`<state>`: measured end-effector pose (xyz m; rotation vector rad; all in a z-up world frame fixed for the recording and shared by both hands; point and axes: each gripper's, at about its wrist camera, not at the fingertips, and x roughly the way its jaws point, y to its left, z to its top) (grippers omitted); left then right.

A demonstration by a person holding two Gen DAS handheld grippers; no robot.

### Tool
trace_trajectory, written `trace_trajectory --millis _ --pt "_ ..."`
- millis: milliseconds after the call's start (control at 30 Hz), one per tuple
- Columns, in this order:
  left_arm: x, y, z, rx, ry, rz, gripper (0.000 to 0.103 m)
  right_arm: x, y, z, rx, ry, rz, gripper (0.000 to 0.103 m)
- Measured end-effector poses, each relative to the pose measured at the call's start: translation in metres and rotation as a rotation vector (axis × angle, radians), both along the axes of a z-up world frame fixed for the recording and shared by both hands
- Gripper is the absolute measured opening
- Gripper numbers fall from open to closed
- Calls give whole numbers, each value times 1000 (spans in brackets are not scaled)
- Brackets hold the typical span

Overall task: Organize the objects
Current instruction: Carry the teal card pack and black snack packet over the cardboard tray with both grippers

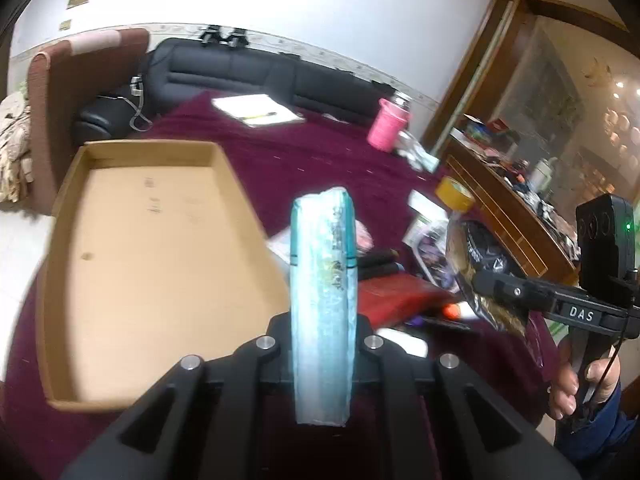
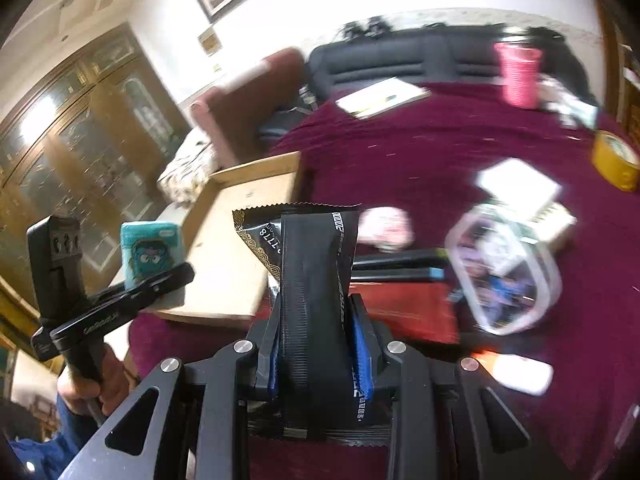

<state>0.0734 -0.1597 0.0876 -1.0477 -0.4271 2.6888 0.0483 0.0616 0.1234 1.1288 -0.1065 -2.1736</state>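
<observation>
Standing upright in the left claw [image 1: 320,360], teal packet [image 1: 323,300].

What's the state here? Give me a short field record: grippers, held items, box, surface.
left gripper: shut on teal tissue pack
right gripper: shut on black snack packet
cardboard box: open, nothing visible inside
surface: maroon cloth, box on it
clutter: yellow tape roll, pink cup, notepad

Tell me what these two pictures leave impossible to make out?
- Left wrist view: the teal packet shows only its edge; its print is blurred.
- Right wrist view: the black sachet has its lower part hidden between the jaws.
- Both views: the clutter beside the cardboard tray is motion-blurred.
</observation>
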Motion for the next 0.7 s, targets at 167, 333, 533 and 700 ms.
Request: trace_trajectory --millis 167,333,533,700 --pt "-12 -48 7 -26 -40 59 11 -19 -65 10 23 -7 75 32" --pt "-45 -90 1 -29 -120 93 12 -50 -129 5 85 16 94 32" --pt "-91 -124 -16 -7 -223 124 12 -108 -185 -33 138 -84 55 32" --pt "-122 -151 -31 38 -288 169 12 -136 -211 -50 142 -120 20 32"
